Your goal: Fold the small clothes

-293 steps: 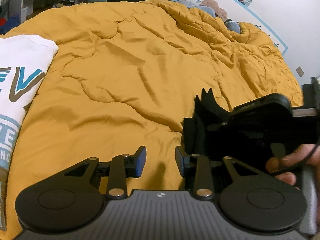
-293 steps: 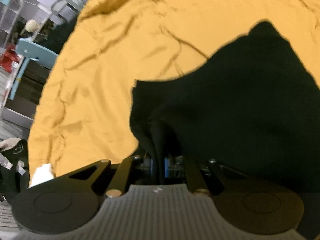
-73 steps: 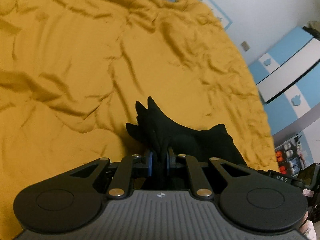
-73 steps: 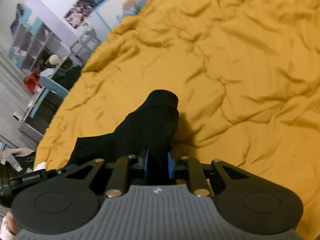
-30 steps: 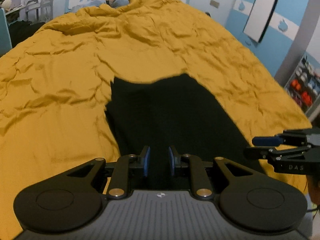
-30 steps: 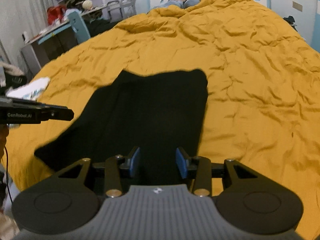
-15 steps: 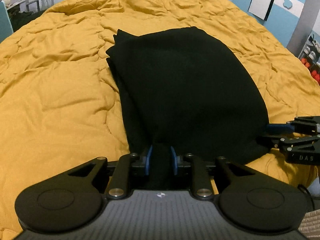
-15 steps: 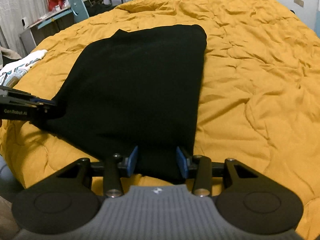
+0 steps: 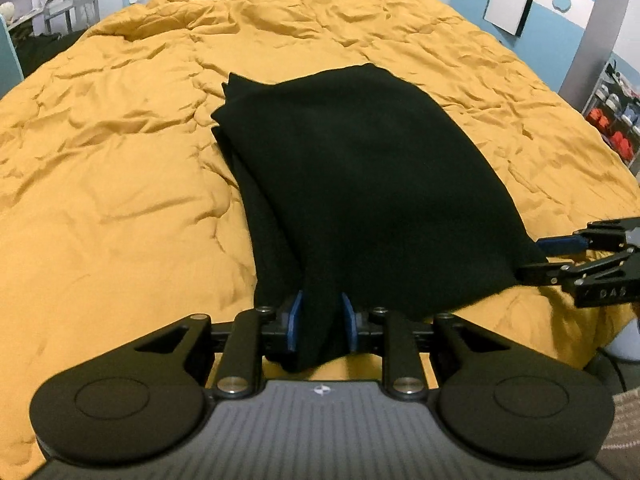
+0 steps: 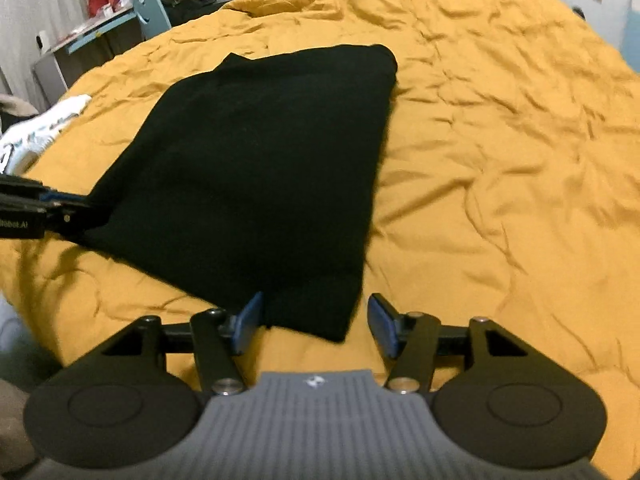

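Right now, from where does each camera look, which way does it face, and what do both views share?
Left wrist: sits on the left gripper, looks along the black garment up the bed; its jaws pinch a corner.
Right wrist: sits on the right gripper, same direction; jaws open around the other near corner.
Shared: the garment, the bed, and each sees the other gripper.

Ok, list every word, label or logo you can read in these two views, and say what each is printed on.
"DAS" on the right gripper, seen at the edge of the left wrist view.
"...ebot.AI", its start cut off by the frame, on the left gripper in the right wrist view.
Print on the white shirt at the bed's edge: too blurred to read.
The black garment carries no visible text.
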`<state>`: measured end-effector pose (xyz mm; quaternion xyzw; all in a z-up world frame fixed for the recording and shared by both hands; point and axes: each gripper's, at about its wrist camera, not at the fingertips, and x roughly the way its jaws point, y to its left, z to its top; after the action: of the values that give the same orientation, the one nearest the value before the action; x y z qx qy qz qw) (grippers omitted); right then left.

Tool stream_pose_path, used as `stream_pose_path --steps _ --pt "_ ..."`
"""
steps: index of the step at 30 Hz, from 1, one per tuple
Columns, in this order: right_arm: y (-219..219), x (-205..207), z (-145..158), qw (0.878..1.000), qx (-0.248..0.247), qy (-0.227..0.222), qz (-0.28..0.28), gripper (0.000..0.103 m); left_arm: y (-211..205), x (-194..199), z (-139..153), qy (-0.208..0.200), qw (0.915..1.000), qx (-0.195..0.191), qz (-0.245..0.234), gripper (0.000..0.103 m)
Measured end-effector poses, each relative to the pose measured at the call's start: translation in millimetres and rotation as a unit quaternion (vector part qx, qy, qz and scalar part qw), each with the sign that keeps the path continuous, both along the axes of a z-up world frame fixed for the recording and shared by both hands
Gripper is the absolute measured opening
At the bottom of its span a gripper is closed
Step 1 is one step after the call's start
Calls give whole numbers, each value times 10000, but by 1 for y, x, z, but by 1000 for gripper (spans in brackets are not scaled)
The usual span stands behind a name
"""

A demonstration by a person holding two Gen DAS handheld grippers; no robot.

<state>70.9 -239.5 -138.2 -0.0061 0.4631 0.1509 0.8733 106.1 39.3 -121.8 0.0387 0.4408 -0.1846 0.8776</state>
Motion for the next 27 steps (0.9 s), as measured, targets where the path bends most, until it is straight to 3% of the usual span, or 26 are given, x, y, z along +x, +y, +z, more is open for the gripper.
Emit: stream_pose_path --steps 4,7,8,12,17,19,21,23,27 --pt "0 -4 23 9990 -402 -31 193 55 1 -5 22 -273 9994 192 23 41" --pt "-2 -6 51 9981 -483 -373 124 67 5 -9 51 -931 9946 227 396 44" --pt "-1 -6 62 9977 -440 -507 114 68 6 -10 61 -1123 9921 210 524 50" --pt "6 -13 104 9922 -250 -1219 45 80 1 -15 96 -1872 9785 148 856 62" --pt "19 -30 144 9760 -51 -2120 -495 81 -13 -28 131 -2793 9542 -142 1060 92" --pt "21 -38 153 9678 103 -2399 -756 81 -18 -33 139 -3071 9448 -153 1129 93" --pt "25 -46 160 9645 204 -2476 -893 81 -23 -38 144 -3172 9403 -128 1227 95" --pt "29 -52 164 9640 297 -2443 -1002 82 -29 -42 145 -3123 9417 -106 1246 103" --pt "39 -61 160 9681 377 -2247 -1045 82 -33 -54 137 -3040 9422 -74 1405 103"
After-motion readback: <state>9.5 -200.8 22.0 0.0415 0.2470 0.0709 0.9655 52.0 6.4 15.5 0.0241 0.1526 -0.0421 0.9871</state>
